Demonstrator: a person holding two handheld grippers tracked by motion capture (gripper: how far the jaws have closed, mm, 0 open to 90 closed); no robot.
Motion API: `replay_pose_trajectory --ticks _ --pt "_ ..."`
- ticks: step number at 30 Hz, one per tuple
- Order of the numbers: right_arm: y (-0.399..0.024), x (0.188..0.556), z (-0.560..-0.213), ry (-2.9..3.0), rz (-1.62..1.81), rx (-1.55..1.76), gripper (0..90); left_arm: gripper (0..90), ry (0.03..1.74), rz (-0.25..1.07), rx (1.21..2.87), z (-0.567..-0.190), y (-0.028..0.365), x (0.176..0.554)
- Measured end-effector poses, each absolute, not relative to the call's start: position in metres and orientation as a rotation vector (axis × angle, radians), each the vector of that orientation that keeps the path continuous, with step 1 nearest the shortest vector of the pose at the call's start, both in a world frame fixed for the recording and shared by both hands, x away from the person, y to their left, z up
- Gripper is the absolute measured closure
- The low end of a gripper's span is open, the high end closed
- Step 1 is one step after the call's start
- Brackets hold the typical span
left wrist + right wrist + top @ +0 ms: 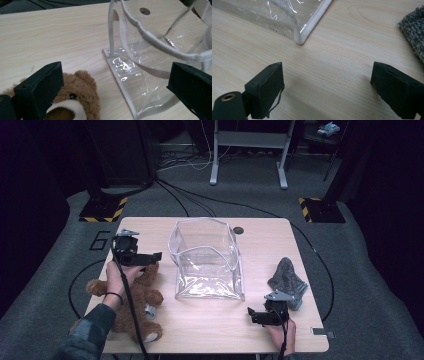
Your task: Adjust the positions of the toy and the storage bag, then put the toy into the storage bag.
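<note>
Fingers of both the left gripper [115,90] and right gripper [327,90] stand wide apart, holding nothing.

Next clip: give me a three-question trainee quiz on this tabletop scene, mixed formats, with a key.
1. True or false: the teddy bear lies inside the clear bag.
2. Which thing lies nearest the right tool? A) teddy bear B) grey cloth C) a mug
3. Fill in: both the left tool and the right tool have their jaws ____.

Key
1. False: it lies on the table to the left of the bag, under the left hand.
2. B
3. open, with nothing between them
</note>
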State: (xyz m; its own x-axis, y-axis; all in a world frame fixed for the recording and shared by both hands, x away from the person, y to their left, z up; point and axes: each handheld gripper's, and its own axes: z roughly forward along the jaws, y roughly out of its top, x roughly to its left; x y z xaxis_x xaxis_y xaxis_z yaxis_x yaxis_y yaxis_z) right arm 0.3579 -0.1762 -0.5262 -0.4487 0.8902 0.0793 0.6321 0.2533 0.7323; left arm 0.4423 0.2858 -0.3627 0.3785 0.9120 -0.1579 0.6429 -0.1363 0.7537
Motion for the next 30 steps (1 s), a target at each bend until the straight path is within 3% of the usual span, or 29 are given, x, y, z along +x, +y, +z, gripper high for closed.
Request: replay_pose_trajectory --ticks 17,30 --pt "-0.171 0.356 -0.531 2.182 0.939 1.336 3.0 0.0 1.444 0.462 1.737 -0.385 0.331 0.413" --pt "-0.171 0.356 -0.531 2.181 0.94 1.33 2.8 0.0 1.513 0.472 1.906 -0.412 0.328 0.405"
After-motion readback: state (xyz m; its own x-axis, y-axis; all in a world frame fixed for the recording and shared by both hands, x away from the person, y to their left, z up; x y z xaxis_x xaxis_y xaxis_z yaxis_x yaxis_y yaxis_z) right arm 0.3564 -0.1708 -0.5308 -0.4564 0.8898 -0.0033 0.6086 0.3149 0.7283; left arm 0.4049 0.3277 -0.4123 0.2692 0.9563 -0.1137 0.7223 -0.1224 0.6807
